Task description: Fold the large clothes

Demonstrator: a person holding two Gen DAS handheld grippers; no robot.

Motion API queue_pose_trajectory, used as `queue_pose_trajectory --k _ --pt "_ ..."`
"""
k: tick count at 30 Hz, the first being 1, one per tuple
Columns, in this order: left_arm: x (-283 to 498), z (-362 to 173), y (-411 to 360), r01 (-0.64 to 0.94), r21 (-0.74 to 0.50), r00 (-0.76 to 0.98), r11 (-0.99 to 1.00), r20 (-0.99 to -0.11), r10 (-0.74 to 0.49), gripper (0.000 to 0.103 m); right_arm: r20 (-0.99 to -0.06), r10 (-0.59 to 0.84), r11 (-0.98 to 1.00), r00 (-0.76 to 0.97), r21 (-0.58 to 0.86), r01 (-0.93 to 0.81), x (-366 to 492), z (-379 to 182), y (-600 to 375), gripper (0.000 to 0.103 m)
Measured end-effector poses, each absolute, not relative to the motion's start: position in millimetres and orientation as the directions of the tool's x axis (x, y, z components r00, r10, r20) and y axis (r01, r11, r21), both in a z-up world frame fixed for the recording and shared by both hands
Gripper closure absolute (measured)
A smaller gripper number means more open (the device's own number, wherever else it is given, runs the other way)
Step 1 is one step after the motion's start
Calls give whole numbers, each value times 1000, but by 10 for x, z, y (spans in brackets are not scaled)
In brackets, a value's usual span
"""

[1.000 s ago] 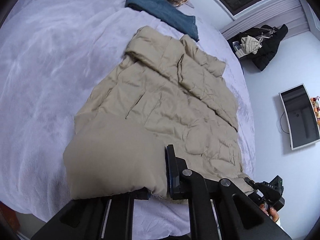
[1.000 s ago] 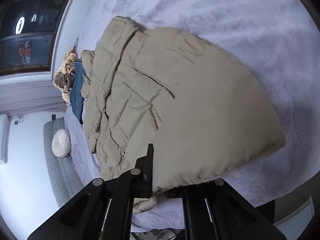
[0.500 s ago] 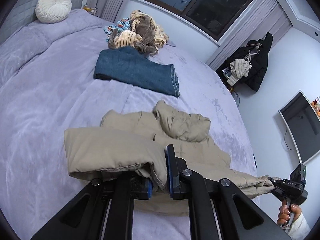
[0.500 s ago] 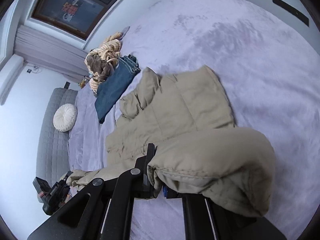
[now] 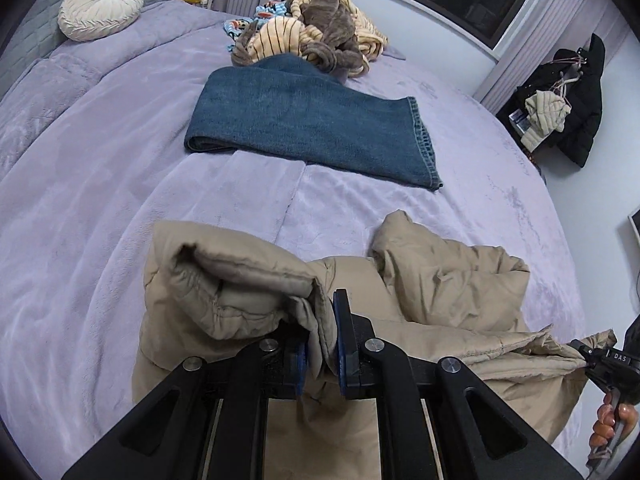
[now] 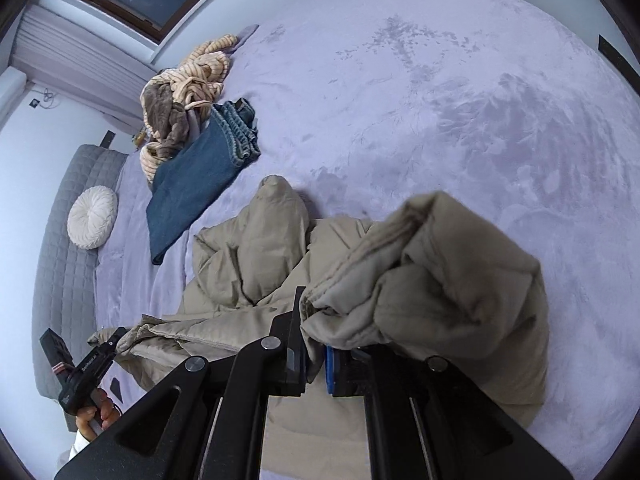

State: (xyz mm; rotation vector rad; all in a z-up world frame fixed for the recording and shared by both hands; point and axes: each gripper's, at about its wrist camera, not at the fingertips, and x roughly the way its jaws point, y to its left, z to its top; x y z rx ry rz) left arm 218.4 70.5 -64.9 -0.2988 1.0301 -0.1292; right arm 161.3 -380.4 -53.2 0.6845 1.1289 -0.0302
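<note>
Since a second ago, both grippers are carrying the hem of the beige puffer jacket (image 5: 448, 292) up the bed toward its collar end, so the garment that was lying full-length is now doubling over itself.

Left wrist view: the left gripper (image 5: 322, 346) is clamping a thick roll of the jacket's hem between its blue pads, jaws nearly together on the fabric. The gathered cloth is bulging out to the left of the fingers and hanging above the lower layer of the jacket, which is lying on the lilac bedspread (image 5: 100, 184). At the far right edge the right gripper (image 5: 588, 354) is pinching the other corner of the hem, with a hand (image 5: 614, 416) wrapping its handle. Beyond the jacket, a folded pair of jeans (image 5: 308, 124) is resting on the bedspread, touching a heap of striped and brown clothes (image 5: 312, 32). A round cream cushion (image 5: 100, 6) is leaning against the grey headboard (image 5: 24, 20).

Right wrist view: the right gripper (image 6: 316, 364) is gripping a bunched fold of the jacket (image 6: 248, 248), which is billowing to the right over its fingers. At lower left the left gripper (image 6: 110, 346) is holding the opposite hem corner, a hand (image 6: 98, 414) grasping it. The jeans (image 6: 192, 184) and the clothes heap (image 6: 180, 92) are lying further up the bedspread (image 6: 440, 80).
</note>
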Motion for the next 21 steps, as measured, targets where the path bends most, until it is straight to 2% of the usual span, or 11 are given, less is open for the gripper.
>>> queue_pose_trajectory --k 8,14,15,16,17,18,19,20,21 --pt "2658 -1310 556 -35 -271 455 962 -861 -226 90 -841 303 755 447 499 425 1881 -1260 -3914 96" --pt "2703 -1314 533 -12 -246 462 969 -861 -212 90 -833 322 755 450 513 408 1979 -1312 -3956 95" --pt "2668 -1264 536 0 -237 475 972 -855 -208 86 -834 326 756 445 512 408 1981 -1286 -3958 93" --pt "2623 -1202 540 10 -228 485 974 -850 -204 76 -834 329 758 443 513 403 1974 -1236 -3961 92" --pt "2571 -1137 550 24 -220 501 975 -842 -202 55 -831 330 760 448 516 396 1965 -1183 -3960 86" --pt "2509 -1061 564 36 -213 521 976 -830 -200 36 -827 331 761 455 519 389 1951 -1121 -3957 74" --pt "2436 -964 582 34 -194 549 980 -816 -181 7 -819 330 764 470 524 377 1925 -1035 -3953 65" --pt "2359 -866 593 24 -165 587 986 -796 -147 4 -812 326 766 484 527 368 1897 -966 -3953 41" --pt "2303 -781 597 23 -141 616 990 -778 -125 4 -804 310 772 507 524 359 1862 -868 -3940 30"
